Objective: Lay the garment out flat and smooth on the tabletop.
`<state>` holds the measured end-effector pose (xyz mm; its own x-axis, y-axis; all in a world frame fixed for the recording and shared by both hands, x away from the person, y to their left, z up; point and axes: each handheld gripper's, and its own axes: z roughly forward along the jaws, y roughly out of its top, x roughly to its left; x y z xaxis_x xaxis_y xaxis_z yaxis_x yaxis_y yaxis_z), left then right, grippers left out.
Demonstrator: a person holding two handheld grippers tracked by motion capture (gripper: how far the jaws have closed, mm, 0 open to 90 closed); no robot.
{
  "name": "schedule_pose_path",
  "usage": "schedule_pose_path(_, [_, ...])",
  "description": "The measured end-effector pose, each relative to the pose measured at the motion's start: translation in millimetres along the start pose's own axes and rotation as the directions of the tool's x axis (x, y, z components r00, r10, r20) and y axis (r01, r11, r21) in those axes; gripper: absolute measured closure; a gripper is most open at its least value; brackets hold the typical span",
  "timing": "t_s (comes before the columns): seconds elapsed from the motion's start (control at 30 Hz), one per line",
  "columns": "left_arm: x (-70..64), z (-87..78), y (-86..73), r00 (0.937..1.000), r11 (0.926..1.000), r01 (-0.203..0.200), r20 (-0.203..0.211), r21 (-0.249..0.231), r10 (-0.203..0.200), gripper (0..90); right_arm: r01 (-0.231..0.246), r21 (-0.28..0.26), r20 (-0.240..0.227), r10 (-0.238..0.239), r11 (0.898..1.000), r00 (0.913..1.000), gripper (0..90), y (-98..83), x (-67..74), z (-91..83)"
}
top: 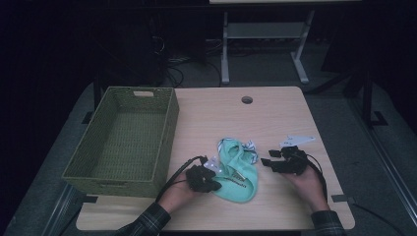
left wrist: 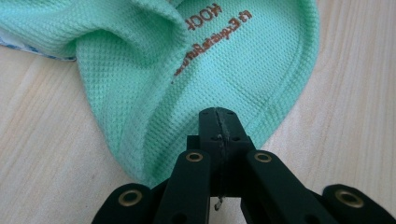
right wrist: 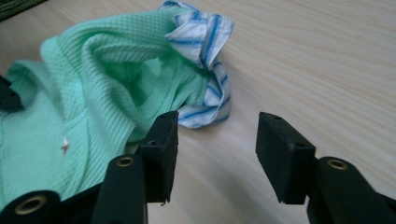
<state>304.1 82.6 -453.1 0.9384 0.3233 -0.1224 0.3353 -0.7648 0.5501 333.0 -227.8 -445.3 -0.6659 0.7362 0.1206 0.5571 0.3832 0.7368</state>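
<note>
A mint green knitted garment (top: 236,173) with brown lettering lies crumpled on the wooden table (top: 275,113), its blue-and-white striped collar (top: 249,146) at the far side. My left gripper (top: 214,185) is at the garment's near left edge. In the left gripper view its jaws (left wrist: 218,116) are pressed together over the green cloth (left wrist: 210,60) beside the hem; whether any fabric is pinched I cannot tell. To the right of the garment my right gripper (top: 269,157) is held with its jaws apart. In the right gripper view that gripper (right wrist: 217,144) has bare table between its jaws, the green cloth (right wrist: 93,84) and striped collar (right wrist: 205,42) just beyond.
A green woven basket (top: 169,123), with nothing in it, stands on the table's left side, close to the garment. A round cable hole (top: 247,100) sits near the far edge. Bare wood lies behind and to the right of the garment. A metal stand (top: 260,44) is on the floor beyond.
</note>
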Motion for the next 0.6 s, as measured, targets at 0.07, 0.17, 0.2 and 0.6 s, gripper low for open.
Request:
schedule_pose_path(0.07, [-0.2,0.0,0.1,1.0000,1.0000,0.003,0.002,0.002,-0.003,89.6,-0.005,0.003,-0.006,0.005,1.000,1.0000,50.9,3.8,-2.6,4.4])
schedule_pose_path(0.17, [0.2,0.1,0.0,1.0000,1.0000,0.008,0.005,0.000,-0.008,89.6,-0.015,0.000,-0.012,0.015,1.000,0.9998,52.9,10.4,-4.6,12.3])
schedule_pose_path(0.2, [0.2,0.1,0.1,0.9999,1.0000,0.009,0.005,0.000,-0.009,89.6,-0.015,0.000,-0.012,0.015,1.000,0.9998,52.9,10.4,-4.6,12.3])
schedule_pose_path(0.6, [1.6,-0.1,0.0,0.9999,0.9999,0.010,0.012,0.003,-0.010,89.6,-0.033,0.030,-0.058,0.035,0.999,0.9977,55.4,23.2,-5.0,43.3])
